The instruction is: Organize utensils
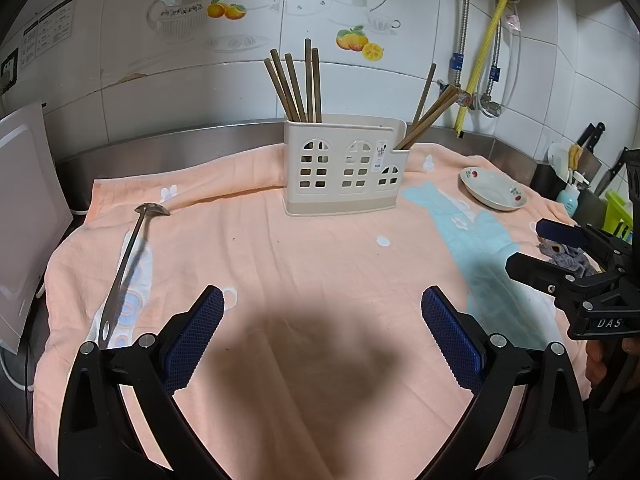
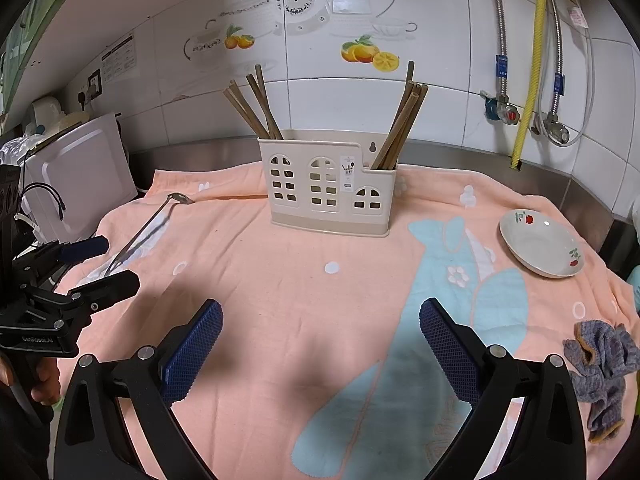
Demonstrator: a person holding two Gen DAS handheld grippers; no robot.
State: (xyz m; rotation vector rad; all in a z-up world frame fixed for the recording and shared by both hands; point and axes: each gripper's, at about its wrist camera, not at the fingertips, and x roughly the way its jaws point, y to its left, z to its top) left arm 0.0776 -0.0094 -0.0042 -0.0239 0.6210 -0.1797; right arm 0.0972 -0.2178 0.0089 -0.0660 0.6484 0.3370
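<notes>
a long metal ladle (image 1: 126, 268) lies loose on the towel-covered desk (image 1: 320, 260), left of the cream utensil holder (image 1: 344, 164) that holds the chopsticks (image 1: 296, 84); it looks like the last piece to stow. the left hand-held gripper (image 1: 322, 336) and right hand-held gripper (image 2: 320, 344) both hover wide and empty, so the left one likely reaches for the handle next. "das" shows on the right gripper, "genrobot.ai" on the left.

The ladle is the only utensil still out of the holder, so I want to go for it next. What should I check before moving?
1. Left gripper open and holding nothing: ok.
2. Right gripper open and holding nothing: ok.
3. Ladle lying free on the towel, nothing on it: ok.
4. Ladle nearer the left gripper: ok.
5. Holder upright: ok.
6. Middle slot free, chopsticks filling the end ones: cannot tell.
</notes>
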